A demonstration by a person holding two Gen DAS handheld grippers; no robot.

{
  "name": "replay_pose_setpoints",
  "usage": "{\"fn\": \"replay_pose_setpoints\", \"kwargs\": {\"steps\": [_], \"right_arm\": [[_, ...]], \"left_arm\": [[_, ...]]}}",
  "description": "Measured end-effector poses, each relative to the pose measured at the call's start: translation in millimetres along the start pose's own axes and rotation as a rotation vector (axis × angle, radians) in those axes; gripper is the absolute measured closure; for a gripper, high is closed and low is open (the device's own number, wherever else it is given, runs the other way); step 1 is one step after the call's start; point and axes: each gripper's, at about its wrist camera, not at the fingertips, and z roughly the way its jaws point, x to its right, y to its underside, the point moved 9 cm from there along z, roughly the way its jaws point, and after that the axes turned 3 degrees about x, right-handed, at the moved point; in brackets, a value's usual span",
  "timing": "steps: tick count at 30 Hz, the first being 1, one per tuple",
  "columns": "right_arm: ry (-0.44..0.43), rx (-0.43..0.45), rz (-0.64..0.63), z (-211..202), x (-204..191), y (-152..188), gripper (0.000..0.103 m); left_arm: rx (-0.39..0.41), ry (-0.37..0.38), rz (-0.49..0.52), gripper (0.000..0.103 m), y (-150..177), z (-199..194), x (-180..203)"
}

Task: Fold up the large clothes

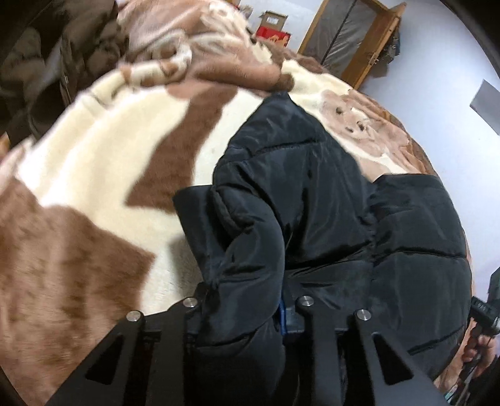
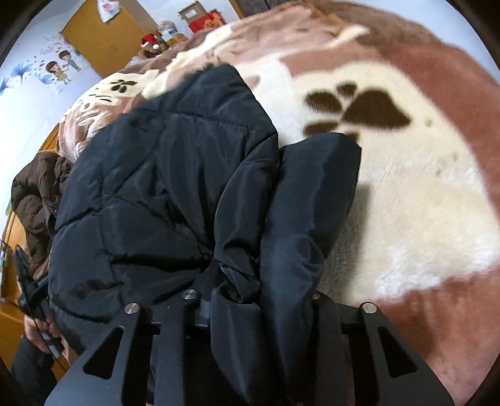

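**Jacket bunched on the blanket between my two grippers**

From my left gripper point(image 1: 247, 315) the jacket point(image 1: 312, 203) lies ahead and to the right on the blanket point(image 1: 93, 150), a fold of it between the fingers. From my right gripper point(image 2: 253, 306) it lies ahead and left. A cabinet point(image 1: 353, 40) stands behind the bed, boxes point(image 1: 273, 28) to its left.

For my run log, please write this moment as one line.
stage: mid-fold | left tool: shut on black puffer jacket | right tool: shut on black puffer jacket | surface: brown-and-cream fleece blanket
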Motion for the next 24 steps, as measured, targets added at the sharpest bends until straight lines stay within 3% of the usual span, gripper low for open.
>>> {"fn": "replay_pose_setpoints", "kwargs": {"steps": [11, 24], "right_arm": [[-0.068, 0.093, -0.057, -82.2, -17.8, 4.5, 0.077], [-0.089, 0.149, -0.051, -99.2, -28.8, -24.6, 0.077]], "left_arm": [[0.098, 0.035, 0.053, 0.077, -5.0, -87.6, 17.8], [0.147, 0.05, 0.075, 0.077, -36.8, -100.3, 33.2]]}}
